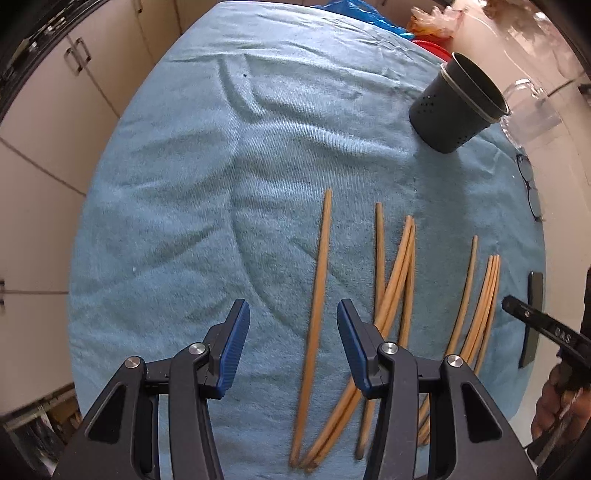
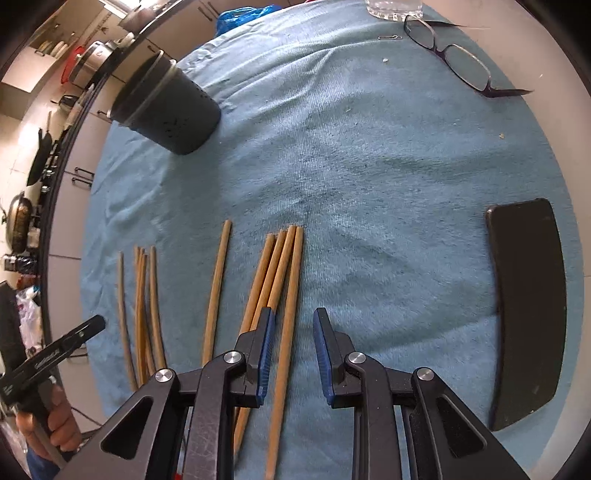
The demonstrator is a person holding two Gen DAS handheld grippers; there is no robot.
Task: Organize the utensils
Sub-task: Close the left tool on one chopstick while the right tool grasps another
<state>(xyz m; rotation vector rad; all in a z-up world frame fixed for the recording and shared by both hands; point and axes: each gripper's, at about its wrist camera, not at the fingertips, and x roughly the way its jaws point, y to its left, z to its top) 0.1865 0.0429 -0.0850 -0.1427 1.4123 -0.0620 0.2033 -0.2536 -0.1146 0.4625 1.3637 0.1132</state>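
Note:
Several wooden chopsticks (image 1: 319, 280) lie side by side on a blue towel (image 1: 184, 184); they also show in the right wrist view (image 2: 218, 288). A dark perforated utensil cup (image 1: 458, 107) stands at the far right of the towel, seen far left in the right wrist view (image 2: 170, 110). My left gripper (image 1: 293, 314) is open and empty above the towel, with one chopstick between its fingers. My right gripper (image 2: 293, 321) is open and empty above the rightmost chopsticks (image 2: 288, 295).
A black phone (image 2: 528, 306) lies at the towel's right edge. Eyeglasses (image 2: 454, 59) and a clear glass (image 2: 391, 9) are at the far right. Kitchen cabinets (image 1: 55, 92) stand to the left. A blue bag (image 1: 351, 11) lies beyond the towel.

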